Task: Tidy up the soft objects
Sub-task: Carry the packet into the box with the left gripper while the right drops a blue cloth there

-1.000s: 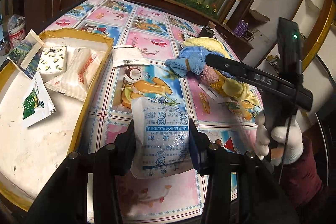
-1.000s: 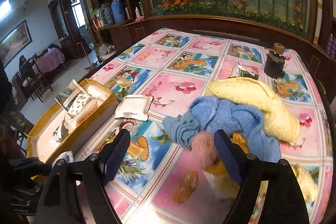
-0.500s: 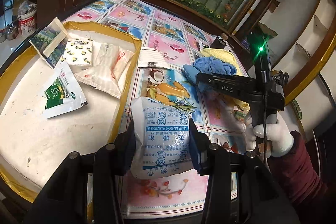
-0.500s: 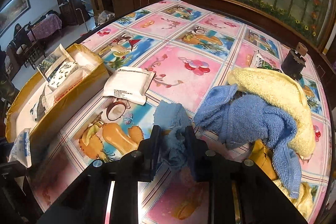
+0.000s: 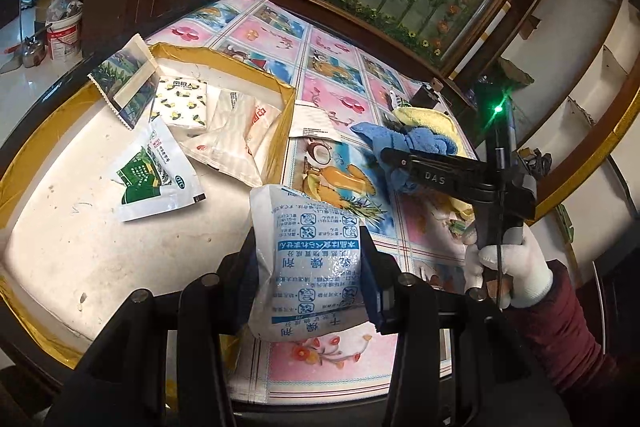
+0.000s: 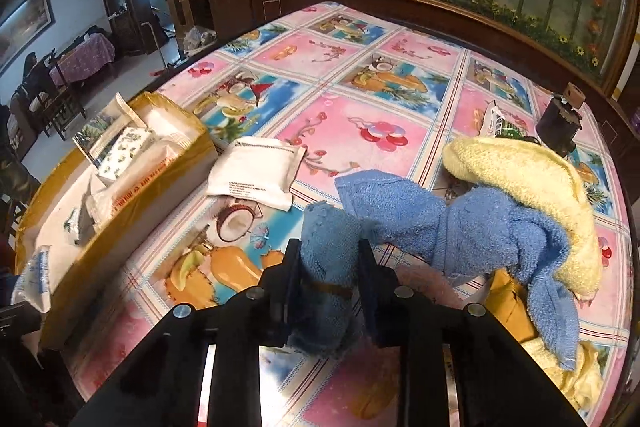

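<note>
- Currently your left gripper (image 5: pixel 308 267) is clenched on one white desiccant pouch (image 5: pixel 306 263), held above the tray's near right edge.
- Your right gripper (image 6: pixel 329 267) is clamped on one blue towel (image 6: pixel 460 227), which trails back to the cloth heap.
- One yellow towel (image 6: pixel 528 187) lies over that heap.
- One gold-rimmed tray (image 5: pixel 48 227) holds four packets at its far end; its near floor is bare.
- One white packet (image 6: pixel 256 173) lies on the tablecloth (image 6: pixel 348 59) just beside the tray.
</note>
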`<state>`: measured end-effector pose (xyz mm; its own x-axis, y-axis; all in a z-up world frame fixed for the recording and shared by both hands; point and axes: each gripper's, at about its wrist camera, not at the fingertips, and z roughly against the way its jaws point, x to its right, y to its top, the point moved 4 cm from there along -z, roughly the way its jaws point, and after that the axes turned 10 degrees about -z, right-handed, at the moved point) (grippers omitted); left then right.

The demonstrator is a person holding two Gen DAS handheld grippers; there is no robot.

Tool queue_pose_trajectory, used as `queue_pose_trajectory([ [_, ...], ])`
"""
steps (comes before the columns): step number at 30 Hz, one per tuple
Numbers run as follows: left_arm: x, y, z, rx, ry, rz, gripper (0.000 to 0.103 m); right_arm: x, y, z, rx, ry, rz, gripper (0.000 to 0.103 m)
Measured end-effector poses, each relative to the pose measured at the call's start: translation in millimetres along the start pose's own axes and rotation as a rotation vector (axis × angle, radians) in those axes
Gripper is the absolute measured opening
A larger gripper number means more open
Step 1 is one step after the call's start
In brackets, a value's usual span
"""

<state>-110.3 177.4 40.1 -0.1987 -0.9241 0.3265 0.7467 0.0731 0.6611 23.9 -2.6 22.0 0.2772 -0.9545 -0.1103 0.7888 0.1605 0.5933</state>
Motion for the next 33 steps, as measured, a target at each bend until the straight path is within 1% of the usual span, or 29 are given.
queue_pose_trajectory([
  [2, -3, 3, 5, 0.012, 0.000, 0.003, 0.042, -3, 6, 18, 0.022, 0.041, -0.023, 0.028],
  [4, -9, 8, 13, 0.027, -0.002, 0.010, 0.042, -10, 13, 37, 0.039, 0.107, -0.042, 0.027],
  [6, -20, 15, 20, 0.038, 0.022, 0.020, 0.042, -20, 20, 53, 0.052, 0.173, -0.053, 0.027],
  [8, -33, 23, 26, 0.044, 0.066, 0.025, 0.042, -35, 27, 61, 0.048, 0.243, -0.064, 0.027],
  [11, -58, 36, 28, 0.037, 0.150, 0.028, 0.042, -60, 37, 59, 0.017, 0.337, -0.077, 0.027],
  [14, -87, 44, 19, 0.010, 0.201, 0.052, 0.043, -88, 43, 43, -0.026, 0.398, -0.087, 0.027],
  [19, -128, 47, -9, -0.045, 0.260, 0.105, 0.045, -130, 49, 8, -0.083, 0.418, -0.079, 0.028],
  [21, -139, 50, -15, -0.048, 0.280, 0.118, 0.048, -142, 53, -7, -0.103, 0.416, -0.078, 0.028],
  [22, -144, 52, -16, -0.046, 0.289, 0.126, 0.051, -148, 55, -16, -0.110, 0.410, -0.076, 0.029],
  [23, -147, 53, -16, -0.043, 0.289, 0.135, 0.052, -153, 56, -24, -0.116, 0.405, -0.076, 0.029],
  [25, -149, 54, -13, -0.027, 0.269, 0.154, 0.054, -162, 60, -42, -0.134, 0.398, -0.078, 0.030],
  [26, -149, 54, -11, -0.017, 0.256, 0.160, 0.059, -165, 61, -50, -0.140, 0.388, -0.080, 0.031],
  [27, -149, 53, -8, -0.006, 0.246, 0.165, 0.062, -168, 63, -58, -0.140, 0.375, -0.082, 0.031],
  [28, -148, 53, -5, 0.005, 0.238, 0.169, 0.064, -171, 65, -65, -0.135, 0.354, -0.080, 0.036],
  [30, -144, 50, 2, 0.022, 0.214, 0.172, 0.064, -173, 68, -74, -0.133, 0.334, -0.074, 0.046],
  [33, -136, 45, 12, 0.047, 0.186, 0.176, 0.065, -170, 69, -68, -0.109, 0.359, -0.084, 0.049],
])
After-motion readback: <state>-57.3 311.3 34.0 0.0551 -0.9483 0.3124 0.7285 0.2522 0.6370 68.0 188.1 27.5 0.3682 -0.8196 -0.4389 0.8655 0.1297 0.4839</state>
